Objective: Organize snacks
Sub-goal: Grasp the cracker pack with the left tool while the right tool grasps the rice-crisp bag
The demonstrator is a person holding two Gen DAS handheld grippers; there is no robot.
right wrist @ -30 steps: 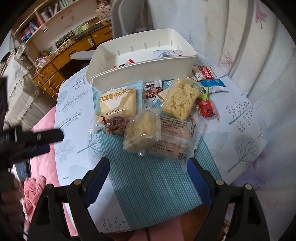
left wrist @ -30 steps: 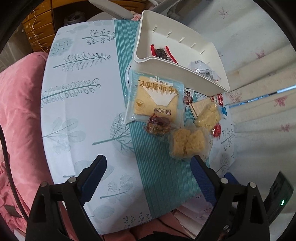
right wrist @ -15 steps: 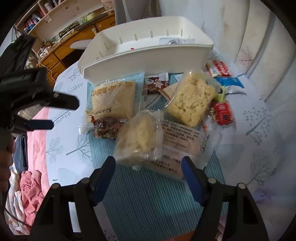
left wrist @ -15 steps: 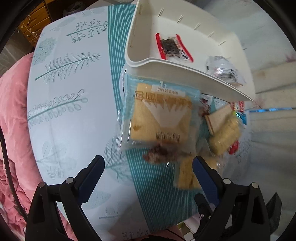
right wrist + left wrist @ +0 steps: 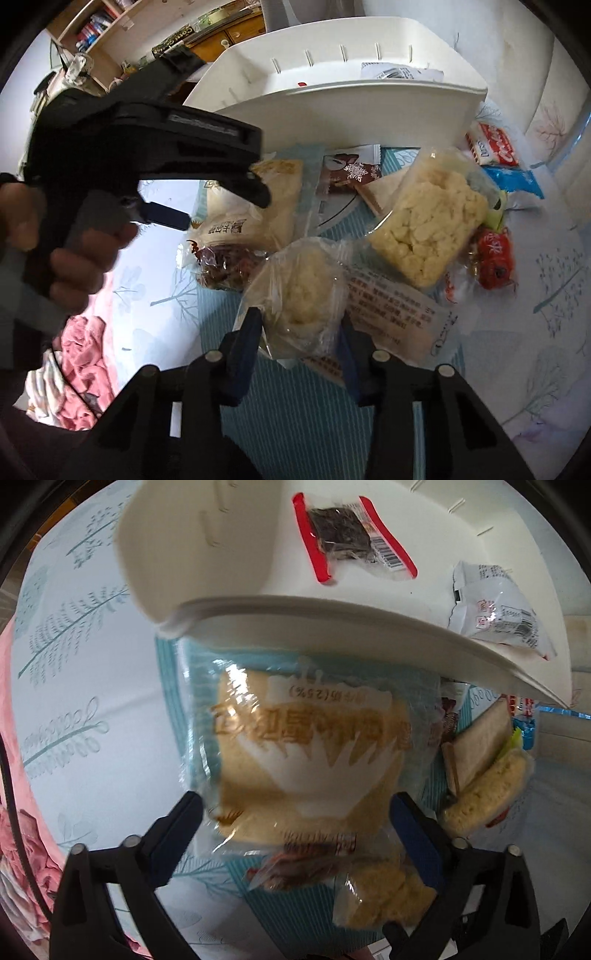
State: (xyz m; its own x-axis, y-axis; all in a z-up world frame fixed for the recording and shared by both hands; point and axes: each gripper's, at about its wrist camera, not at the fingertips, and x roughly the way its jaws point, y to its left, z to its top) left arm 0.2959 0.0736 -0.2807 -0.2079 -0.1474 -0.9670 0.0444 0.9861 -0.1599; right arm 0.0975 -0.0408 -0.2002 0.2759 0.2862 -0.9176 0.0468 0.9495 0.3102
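Observation:
A white bin (image 5: 332, 627) holds a red-edged dark snack (image 5: 351, 535) and a silver packet (image 5: 498, 609); it also shows in the right wrist view (image 5: 351, 99). My left gripper (image 5: 295, 812) is open, its jaws either side of a blue-edged bread pack (image 5: 306, 746) lying in front of the bin. My right gripper (image 5: 301, 332) has narrowed around a clear bag of pale puffed snack (image 5: 303, 291); the fingers (image 5: 243, 343) sit at its sides. A larger puffed-snack bag (image 5: 428, 225) and a dark dried-fruit pack (image 5: 225, 266) lie nearby.
Round table with a teal striped runner (image 5: 295, 406) and leaf-print cloth (image 5: 92, 701). Small red (image 5: 495, 258), blue (image 5: 513, 181) and brown (image 5: 351, 170) wrapped snacks lie right of the bin. Pink fabric (image 5: 81, 350) lies beyond the table's left edge.
My left gripper has moved forward and down over the bread pack. My right gripper has advanced to the small puffed-snack bag and its jaws have narrowed around it.

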